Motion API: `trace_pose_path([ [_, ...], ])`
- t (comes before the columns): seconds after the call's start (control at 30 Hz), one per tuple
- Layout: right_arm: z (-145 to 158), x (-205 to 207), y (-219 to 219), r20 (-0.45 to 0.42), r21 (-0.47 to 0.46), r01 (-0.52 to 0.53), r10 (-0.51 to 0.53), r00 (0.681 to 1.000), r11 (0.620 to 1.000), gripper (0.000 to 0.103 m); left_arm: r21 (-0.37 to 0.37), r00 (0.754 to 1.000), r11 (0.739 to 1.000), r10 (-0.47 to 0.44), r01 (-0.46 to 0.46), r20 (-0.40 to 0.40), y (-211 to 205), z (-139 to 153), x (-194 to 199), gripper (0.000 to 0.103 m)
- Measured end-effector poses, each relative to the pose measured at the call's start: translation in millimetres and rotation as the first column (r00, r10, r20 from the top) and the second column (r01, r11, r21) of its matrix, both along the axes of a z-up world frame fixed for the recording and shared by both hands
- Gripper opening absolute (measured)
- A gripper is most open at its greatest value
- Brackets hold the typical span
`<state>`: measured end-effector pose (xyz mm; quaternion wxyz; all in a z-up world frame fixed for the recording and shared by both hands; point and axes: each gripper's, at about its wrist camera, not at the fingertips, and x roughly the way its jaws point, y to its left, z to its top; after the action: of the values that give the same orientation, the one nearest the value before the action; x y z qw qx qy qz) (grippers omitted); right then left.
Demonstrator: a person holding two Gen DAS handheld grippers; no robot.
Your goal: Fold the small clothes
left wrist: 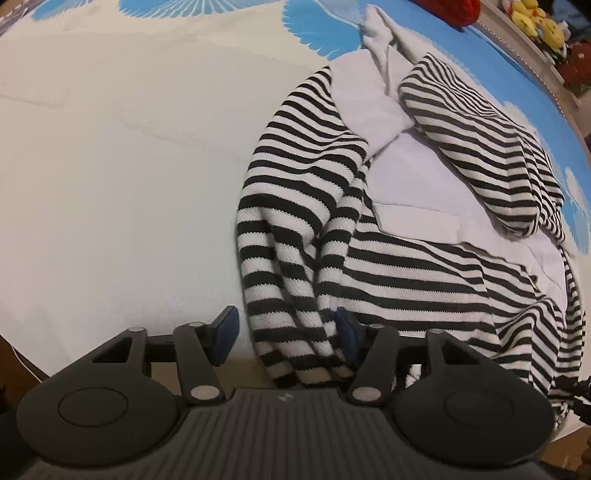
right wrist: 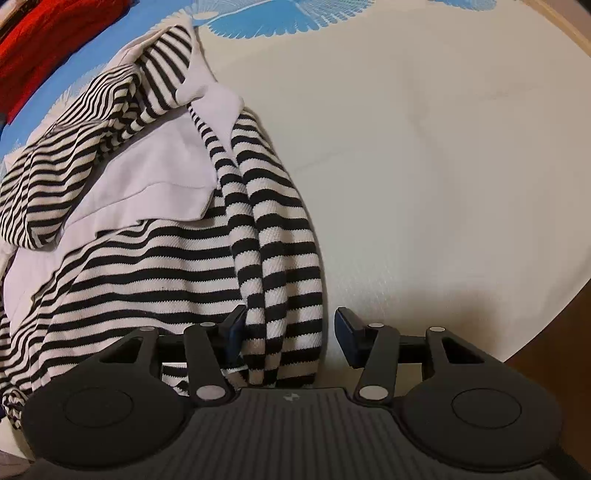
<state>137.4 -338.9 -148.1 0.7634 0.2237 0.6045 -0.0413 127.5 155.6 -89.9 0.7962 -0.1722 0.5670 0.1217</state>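
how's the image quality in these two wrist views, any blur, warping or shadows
Left wrist view: sharp, heavy fisheye bending the bed sheet; striped garment crisp. Right wrist view: same warping, soft shadow on the sheet beside the right gripper; no glare.

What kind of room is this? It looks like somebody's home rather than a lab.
Probably a bedroom in a home. The striped garment lies on what looks like a bed with a white and blue printed cover, a red cloth lies at its far edge, and yellow plush toys sit on a ledge beyond.
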Motion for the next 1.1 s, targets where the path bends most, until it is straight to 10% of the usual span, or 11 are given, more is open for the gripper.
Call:
trace_pose_path([
  [0.17, 4.3, -3.9, 0.4, 0.031, -0.033, 0.050, -0.049, 0.998, 0.998, 0.053, -0.001, 0.995, 0.996, -0.092, 0.092, 0.043, -9.9, 0.0, -0.9, 0.008],
  [1.1, 34.8, -14.4, 13.6, 0.211, -0.295, 0.055, 0.009, 0.977, 0.954, 0.061, -0.034, 0.998, 0.999, -0.034, 0.035, 0.045, -1.6, 3.4, -5.1, 0.036],
])
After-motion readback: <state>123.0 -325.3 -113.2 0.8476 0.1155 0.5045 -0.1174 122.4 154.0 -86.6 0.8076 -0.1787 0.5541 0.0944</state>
